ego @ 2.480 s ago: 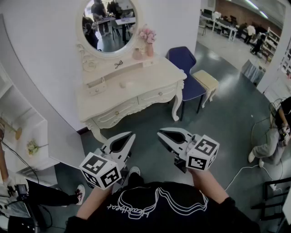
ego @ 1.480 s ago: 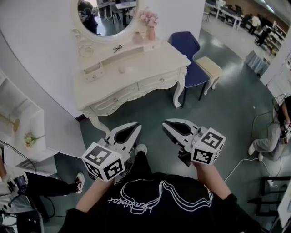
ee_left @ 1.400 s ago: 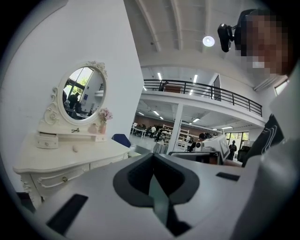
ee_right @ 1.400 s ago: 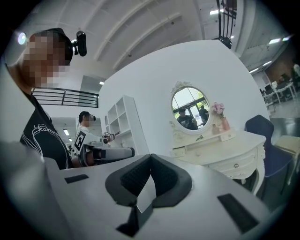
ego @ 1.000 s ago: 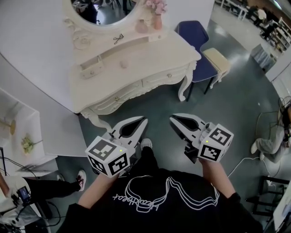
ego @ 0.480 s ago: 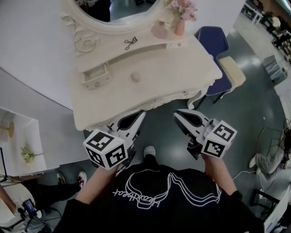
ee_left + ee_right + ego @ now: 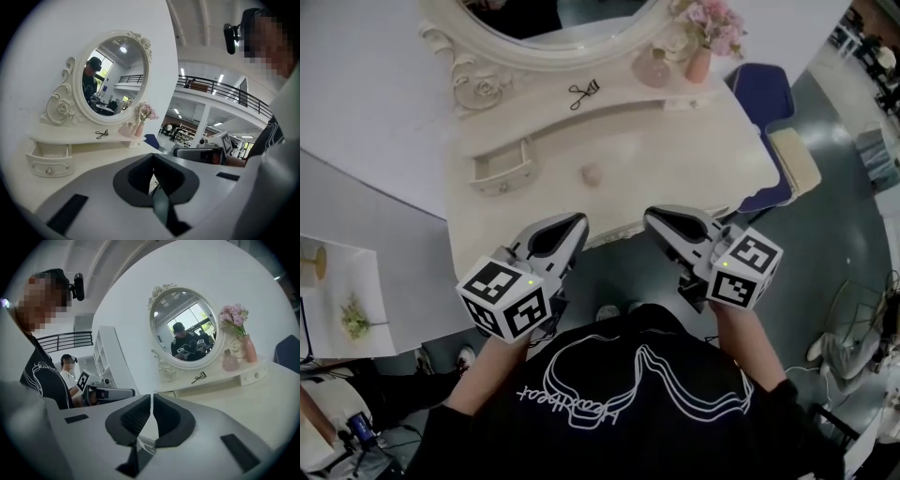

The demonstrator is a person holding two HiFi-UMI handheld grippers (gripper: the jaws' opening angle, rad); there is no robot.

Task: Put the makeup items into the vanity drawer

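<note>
Left gripper (image 7: 578, 222) and right gripper (image 7: 650, 217) side by side at front edge of cream-white carved vanity table (image 7: 675, 159), fingers of each pressed together on nothing. Black eyelash curler (image 7: 584, 91) on upper shelf under oval mirror (image 7: 572, 23). Small round pinkish item (image 7: 592, 174) on tabletop, near small pulled-out drawer (image 7: 502, 170).

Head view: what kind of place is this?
Probably a mock bedroom corner staged inside a big open hall: a cream vanity table with an oval mirror and pink flowers, but a mezzanine railing and bare grey floor beyond.
</note>
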